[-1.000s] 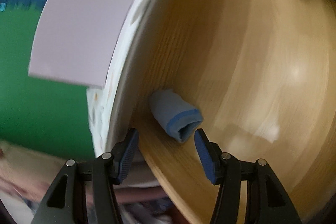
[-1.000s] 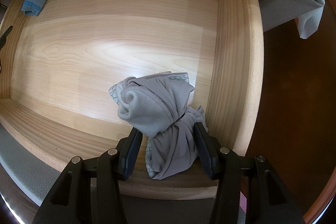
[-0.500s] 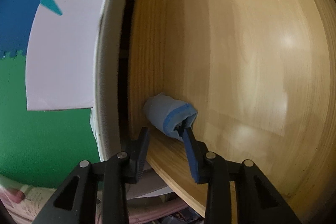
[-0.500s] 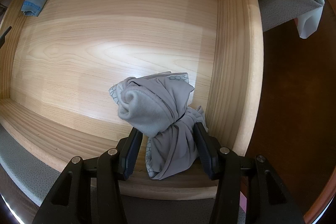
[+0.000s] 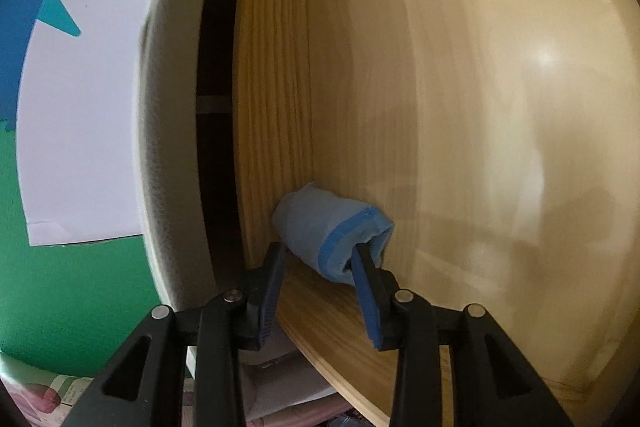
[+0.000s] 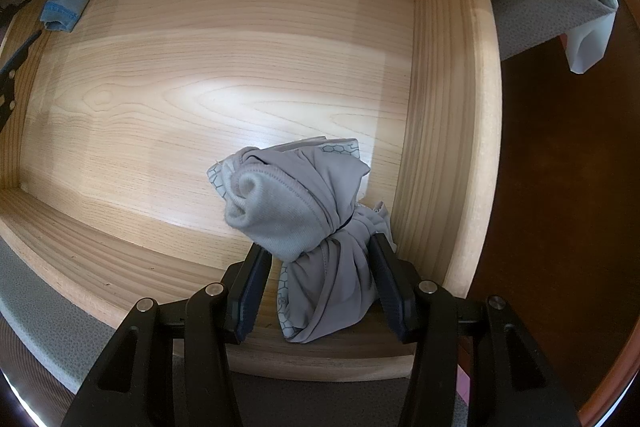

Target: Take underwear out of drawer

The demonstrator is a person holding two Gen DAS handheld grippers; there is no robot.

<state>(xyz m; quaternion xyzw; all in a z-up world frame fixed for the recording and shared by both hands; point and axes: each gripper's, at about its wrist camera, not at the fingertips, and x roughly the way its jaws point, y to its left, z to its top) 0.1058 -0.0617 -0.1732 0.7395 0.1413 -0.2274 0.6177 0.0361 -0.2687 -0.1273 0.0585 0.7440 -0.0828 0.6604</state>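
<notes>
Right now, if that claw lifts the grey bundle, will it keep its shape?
Probably not: the grey bundle looks soft, bunching where the right claw squeezes it. It likely droops, unrolls a little, and weighs almost nothing.

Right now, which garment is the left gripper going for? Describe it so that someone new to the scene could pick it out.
Look inside the open wooden drawer, at the corner far from the grey underwear. A small rolled light-blue underwear lies there against the side wall. Unlike the bunched grey piece, it is a tight roll with a darker blue band at its open end.
</notes>
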